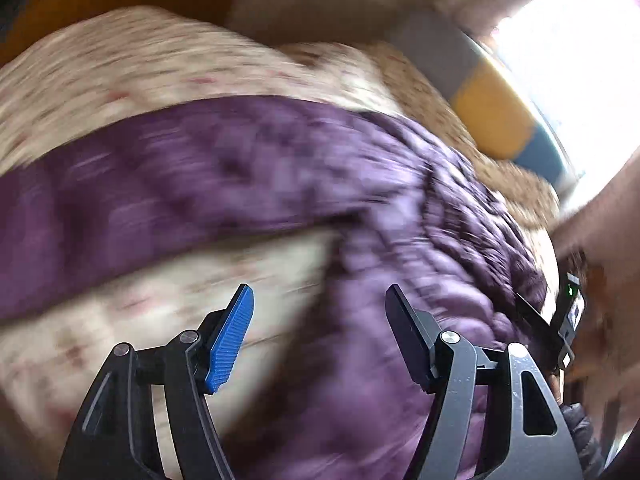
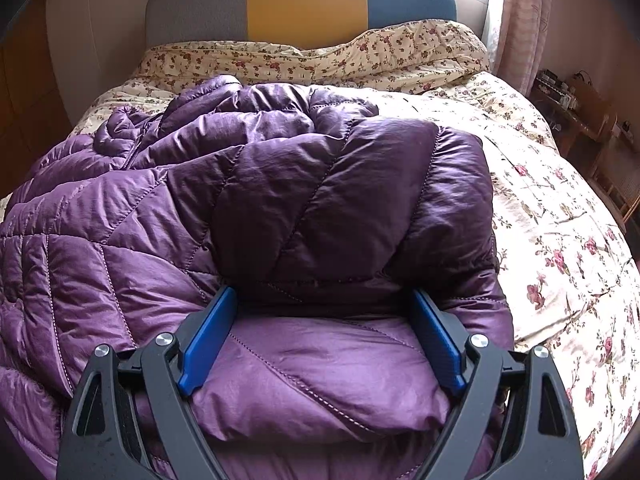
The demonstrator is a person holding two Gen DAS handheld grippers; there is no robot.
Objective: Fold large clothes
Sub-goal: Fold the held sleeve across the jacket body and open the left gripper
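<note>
A purple quilted puffer jacket (image 2: 248, 200) lies on a bed with a floral cover (image 2: 560, 220). My right gripper (image 2: 324, 300) is wide open, its blue-padded fingers (image 2: 208, 340) on either side of a thick folded bulge of the jacket, which fills the gap between them. In the blurred left wrist view the jacket (image 1: 280, 184) stretches across the bed, one long part running left like a sleeve. My left gripper (image 1: 320, 296) is open and empty above the jacket and the floral cover (image 1: 140, 304). The other gripper (image 1: 568, 320) shows at the right edge.
A grey, yellow and blue headboard (image 2: 304, 0) stands at the far end of the bed. A curtain (image 2: 520, 20) hangs at the right by a bright window. A wooden side table (image 2: 580, 120) with small items stands to the right of the bed.
</note>
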